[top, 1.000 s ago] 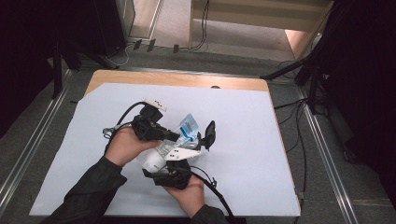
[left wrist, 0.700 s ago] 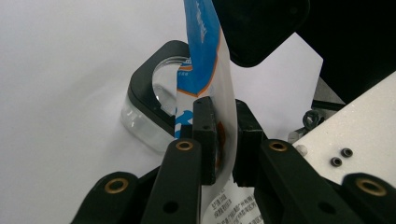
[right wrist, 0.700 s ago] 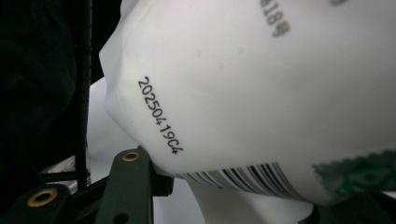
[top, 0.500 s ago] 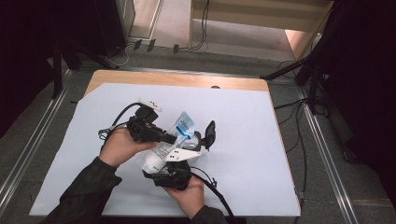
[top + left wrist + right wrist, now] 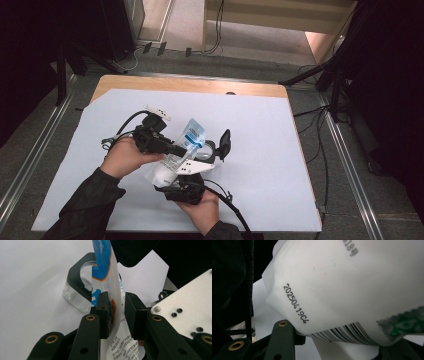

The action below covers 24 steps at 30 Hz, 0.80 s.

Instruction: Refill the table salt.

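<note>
High view: a wooden desk covered by a large white sheet (image 5: 280,150) carries everything. Near the middle of the sheet, somewhat toward the near edge, a person's left hand (image 5: 122,157) holds the left gripper (image 5: 186,151), a black tool pointing right. The right hand (image 5: 202,210) comes in from the near edge with the right gripper (image 5: 172,176) pointing away from the person. Between the two tools a white plastic pouch with blue printing (image 5: 184,150) is held up off the sheet, its blue top tilted toward the far edge. Just right of it a small clear container with a black rim (image 5: 209,149) sits on the sheet, with a black lid (image 5: 225,144) standing up at its right side.

Left gripper view: the two black jaws stand either side of the pouch (image 5: 107,285) — the left pad presses its printed face, while a narrow gap shows between the film and the right pad, so the jaws are a little apart around it. The clear container (image 5: 78,291) stands behind, on the sheet (image 5: 30,277).

Right gripper view: the pouch's white bottom end (image 5: 352,285), with a printed date code and barcode, is very close to the camera — it rests across the jaws, but whether they are clamped on it I cannot tell.
</note>
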Each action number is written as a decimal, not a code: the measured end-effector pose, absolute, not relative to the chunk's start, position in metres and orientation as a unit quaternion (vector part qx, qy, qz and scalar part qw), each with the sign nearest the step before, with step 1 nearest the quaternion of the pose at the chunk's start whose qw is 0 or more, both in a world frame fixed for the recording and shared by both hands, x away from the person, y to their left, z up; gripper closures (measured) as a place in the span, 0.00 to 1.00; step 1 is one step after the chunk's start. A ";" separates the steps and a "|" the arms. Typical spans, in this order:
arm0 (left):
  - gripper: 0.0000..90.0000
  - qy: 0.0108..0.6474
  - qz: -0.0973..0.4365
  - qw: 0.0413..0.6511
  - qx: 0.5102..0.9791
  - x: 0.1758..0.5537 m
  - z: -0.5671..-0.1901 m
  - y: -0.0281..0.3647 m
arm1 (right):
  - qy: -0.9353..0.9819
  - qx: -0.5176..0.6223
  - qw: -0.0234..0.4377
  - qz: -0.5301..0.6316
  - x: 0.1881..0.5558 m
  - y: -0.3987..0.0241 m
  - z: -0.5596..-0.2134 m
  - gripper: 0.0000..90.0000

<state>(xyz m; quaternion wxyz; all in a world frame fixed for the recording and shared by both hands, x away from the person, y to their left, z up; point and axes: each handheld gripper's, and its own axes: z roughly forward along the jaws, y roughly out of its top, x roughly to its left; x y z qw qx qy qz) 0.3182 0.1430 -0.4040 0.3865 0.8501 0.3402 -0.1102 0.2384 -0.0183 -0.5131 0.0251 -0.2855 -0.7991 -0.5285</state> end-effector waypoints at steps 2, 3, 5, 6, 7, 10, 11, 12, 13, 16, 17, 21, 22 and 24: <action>0.85 0.338 -0.108 0.383 0.853 0.318 -0.404 0.143 | -0.800 -0.284 0.022 -0.528 0.238 -0.018 -0.514 0.64; 0.89 0.337 -0.106 0.380 0.855 0.318 -0.404 0.143 | -0.800 -0.284 0.025 -0.528 0.237 -0.017 -0.514 0.64; 0.95 0.333 -0.103 0.377 0.858 0.318 -0.404 0.141 | -0.802 -0.281 0.023 -0.527 0.236 -0.016 -0.515 0.63; 0.97 0.331 -0.100 0.377 0.859 0.317 -0.405 0.140 | -0.804 -0.280 0.023 -0.525 0.236 -0.016 -0.515 0.63; 0.99 0.332 -0.098 0.375 0.860 0.317 -0.405 0.139 | -0.805 -0.279 0.024 -0.524 0.236 -0.016 -0.515 0.63; 1.00 0.333 -0.086 0.368 0.864 0.318 -0.404 0.136 | -0.804 -0.282 0.028 -0.523 0.236 -0.015 -0.515 0.63; 1.00 0.338 -0.083 0.371 0.861 0.318 -0.404 0.134 | -0.804 -0.282 0.028 -0.523 0.236 -0.015 -0.515 0.62; 1.00 0.340 -0.081 0.368 0.862 0.319 -0.404 0.133 | -0.805 -0.282 0.026 -0.522 0.236 -0.015 -0.514 0.62; 1.00 0.342 -0.079 0.370 0.860 0.319 -0.404 0.132 | -0.807 -0.281 0.023 -0.518 0.237 -0.015 -0.513 0.61; 1.00 0.345 -0.076 0.367 0.861 0.320 -0.404 0.128 | -0.810 -0.280 0.018 -0.514 0.237 -0.014 -0.512 0.59; 1.00 0.346 -0.077 0.366 0.861 0.320 -0.404 0.127 | -0.810 -0.280 0.018 -0.515 0.237 -0.014 -0.512 0.59; 1.00 0.352 -0.072 0.369 0.857 0.321 -0.403 0.126 | -0.811 -0.282 0.018 -0.512 0.239 -0.014 -0.510 0.60; 1.00 0.351 -0.074 0.371 0.857 0.321 -0.403 0.126 | -0.811 -0.282 0.016 -0.512 0.239 -0.014 -0.509 0.60; 1.00 0.351 -0.075 0.374 0.855 0.322 -0.404 0.125 | -0.809 -0.281 0.019 -0.515 0.239 -0.013 -0.508 0.61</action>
